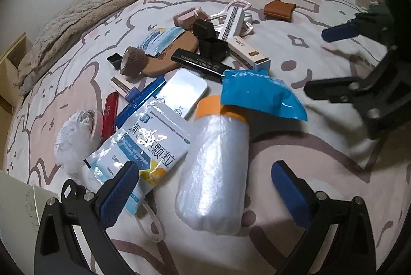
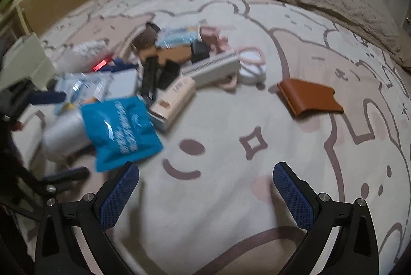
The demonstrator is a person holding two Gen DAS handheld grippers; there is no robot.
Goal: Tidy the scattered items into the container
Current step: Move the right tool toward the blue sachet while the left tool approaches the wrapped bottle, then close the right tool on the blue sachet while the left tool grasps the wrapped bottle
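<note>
Plainly the left gripper (image 1: 205, 187), jaws wide apart and empty, is nearer: the roll (image 1: 214, 172) lies between its fingers, long axis along them, while the right gripper (image 2: 205, 195) gapes over bare sheet (image 2: 218, 210).

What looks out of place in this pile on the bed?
The brown wallet lies alone, apart from the heap. The blue packet is draped over the orange-capped bottle, which lies tipped on its side. Nothing looks spilled.

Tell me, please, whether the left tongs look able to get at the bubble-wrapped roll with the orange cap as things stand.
Probably yes: the left tongs are open, and the bubble-wrapped roll lies between the fingers, nothing covering its lower half. Only the blue packet overlaps its orange cap.
</note>
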